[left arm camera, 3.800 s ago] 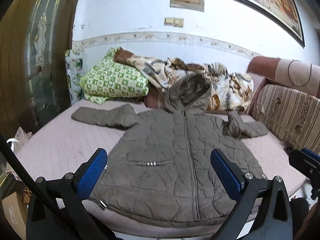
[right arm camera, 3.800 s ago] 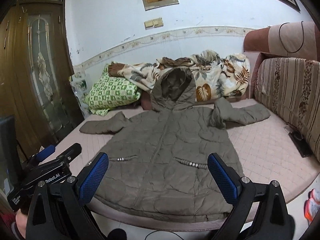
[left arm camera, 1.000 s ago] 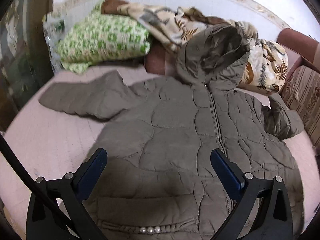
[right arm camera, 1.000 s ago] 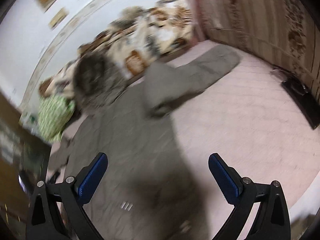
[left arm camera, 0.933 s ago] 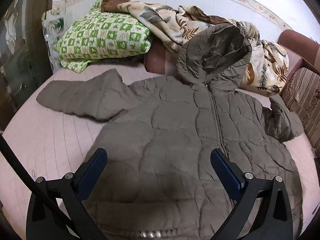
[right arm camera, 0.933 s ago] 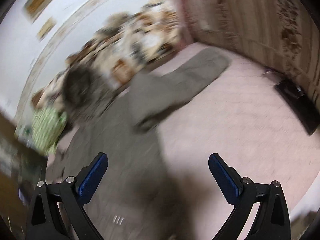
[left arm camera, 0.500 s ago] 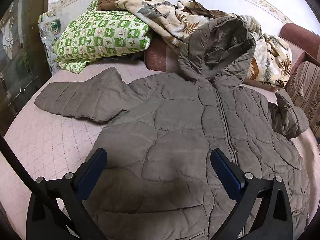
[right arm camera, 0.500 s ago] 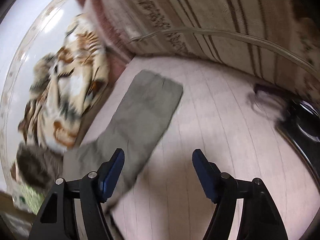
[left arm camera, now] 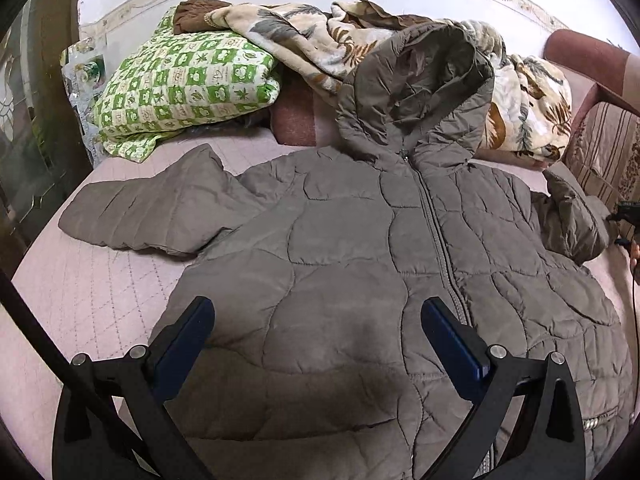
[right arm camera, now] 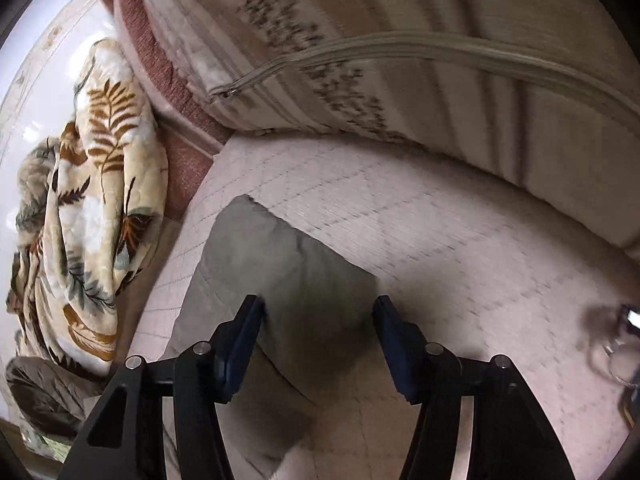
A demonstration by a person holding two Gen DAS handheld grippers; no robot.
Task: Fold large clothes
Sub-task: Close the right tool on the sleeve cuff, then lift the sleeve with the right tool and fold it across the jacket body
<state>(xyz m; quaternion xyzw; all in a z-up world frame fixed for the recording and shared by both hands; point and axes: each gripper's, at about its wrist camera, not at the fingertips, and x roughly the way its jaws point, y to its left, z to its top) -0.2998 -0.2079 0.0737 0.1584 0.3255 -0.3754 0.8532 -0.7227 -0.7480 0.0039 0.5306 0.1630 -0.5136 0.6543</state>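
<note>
While the quilted grey-brown jacket (left arm camera: 360, 264) lies zipped and front-up across the pink quilted mattress (left arm camera: 92, 292), the left gripper (left arm camera: 318, 336) hangs over its lower front with both blue pads wide apart and nothing between them. From that gripper, one sleeve (left arm camera: 144, 208) stretches out flat toward ten o'clock, the hood (left arm camera: 420, 92) props up at twelve o'clock against a leaf-patterned blanket (left arm camera: 320, 36), and a green checked pillow (left arm camera: 184, 84) sits at eleven o'clock. The other sleeve (left arm camera: 572, 220) lies bunched at two o'clock, close to a striped sofa cushion (left arm camera: 604, 152).

Seen from the right wrist, the right gripper (right arm camera: 318, 320) straddles the cuff end of that sleeve (right arm camera: 280, 272), its jaws having just been closing. The left pad touches the fabric's edge, while the right pad looks just beside the cuff's far corner; whether it presses yet I cannot tell. The striped cushion (right arm camera: 400, 60) with its zipper crowds the space from twelve to two o'clock, the blanket (right arm camera: 92, 184) heaps at nine o'clock, and a small blurred object (right arm camera: 616, 344) lies on the mattress (right arm camera: 460, 240) at three o'clock.
</note>
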